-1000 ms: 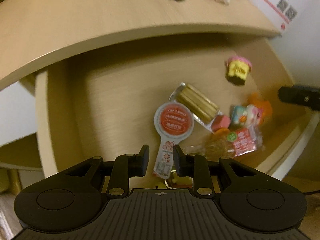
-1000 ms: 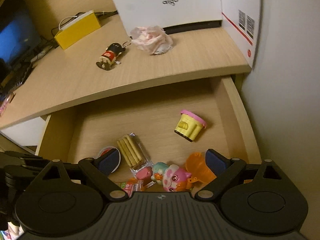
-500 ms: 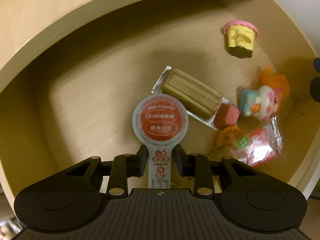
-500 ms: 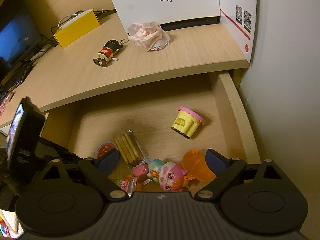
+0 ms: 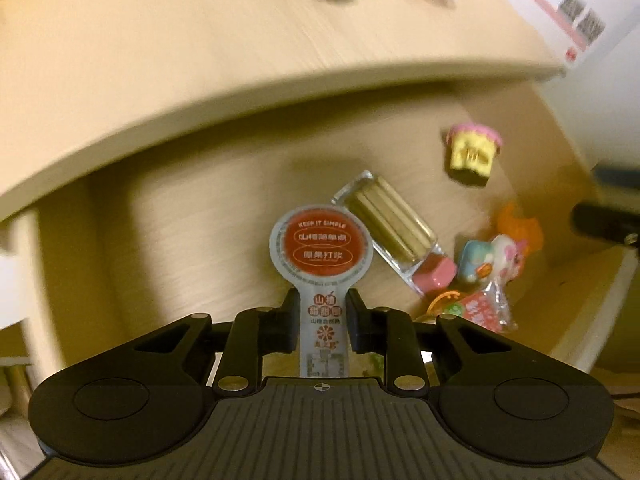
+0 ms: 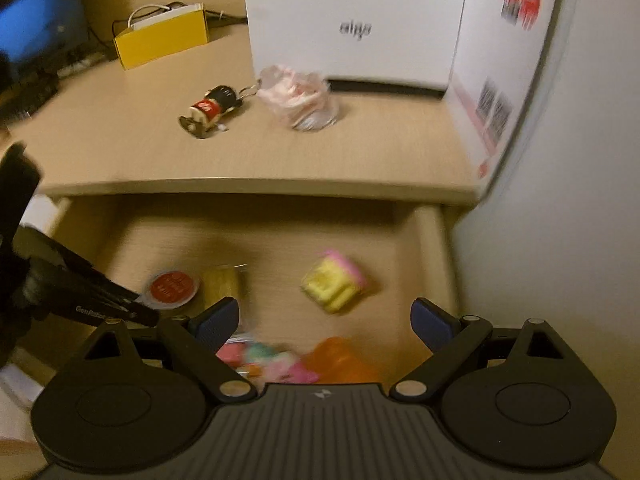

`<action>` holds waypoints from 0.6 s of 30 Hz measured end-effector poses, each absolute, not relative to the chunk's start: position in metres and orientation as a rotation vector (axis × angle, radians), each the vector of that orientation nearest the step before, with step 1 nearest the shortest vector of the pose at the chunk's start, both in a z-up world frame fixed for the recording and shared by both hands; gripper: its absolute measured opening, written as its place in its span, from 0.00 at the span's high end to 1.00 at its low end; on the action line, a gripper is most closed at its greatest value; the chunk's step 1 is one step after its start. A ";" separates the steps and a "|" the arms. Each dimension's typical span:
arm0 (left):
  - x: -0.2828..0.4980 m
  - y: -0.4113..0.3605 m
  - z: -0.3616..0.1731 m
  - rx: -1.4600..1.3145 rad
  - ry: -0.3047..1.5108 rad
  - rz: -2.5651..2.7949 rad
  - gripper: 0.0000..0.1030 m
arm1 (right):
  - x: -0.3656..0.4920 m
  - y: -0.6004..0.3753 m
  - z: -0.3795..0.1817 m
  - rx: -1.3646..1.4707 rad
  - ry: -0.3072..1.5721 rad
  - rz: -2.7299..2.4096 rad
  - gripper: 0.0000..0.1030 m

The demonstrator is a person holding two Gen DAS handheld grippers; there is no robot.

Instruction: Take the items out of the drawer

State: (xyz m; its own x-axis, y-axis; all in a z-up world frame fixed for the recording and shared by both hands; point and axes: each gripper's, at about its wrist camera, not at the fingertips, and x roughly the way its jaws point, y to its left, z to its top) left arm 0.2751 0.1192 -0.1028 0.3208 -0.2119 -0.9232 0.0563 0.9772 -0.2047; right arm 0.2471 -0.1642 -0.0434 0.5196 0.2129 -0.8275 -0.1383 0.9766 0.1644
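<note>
Both left gripper [image 5: 323, 314] jaws pinch the snack pouch [image 5: 321, 258] stem.

The red lid [image 5: 321, 245] is showing "KEEP IT SIMPLE" above Chinese characters in two ovals, with more red characters running down its tab. The left gripper's arm [image 6: 96, 312] is reading "GenRobot". The white box [image 6: 354, 20] is carrying a blurred grey logo, unreadable.
</note>
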 end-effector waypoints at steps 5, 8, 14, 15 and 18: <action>0.244 0.150 -0.075 -0.235 1.137 -0.089 0.74 | 0.275 -0.135 -0.064 0.258 1.240 0.381 0.09; 0.224 0.163 -0.058 -0.273 1.074 -0.043 0.74 | 0.289 -0.101 -0.079 0.257 1.372 0.441 0.15; 0.199 0.183 -0.045 -0.344 1.011 0.032 0.74 | 0.301 -0.042 -0.108 0.191 1.590 0.532 0.34; 0.194 0.184 -0.045 -0.353 1.004 0.043 0.74 | 0.301 -0.035 -0.111 0.149 1.600 0.527 0.34; 0.185 0.179 -0.048 -0.375 0.993 0.059 0.74 | 0.298 -0.020 -0.120 0.012 1.606 0.504 0.36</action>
State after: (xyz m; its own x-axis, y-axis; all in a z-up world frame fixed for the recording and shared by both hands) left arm 0.1848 0.1789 -0.0482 0.5505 -0.1205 -0.8261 -0.2177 0.9346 -0.2814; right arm 0.2984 -0.0201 -0.1197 -0.1121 0.3050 -0.9457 -0.2901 0.9002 0.3247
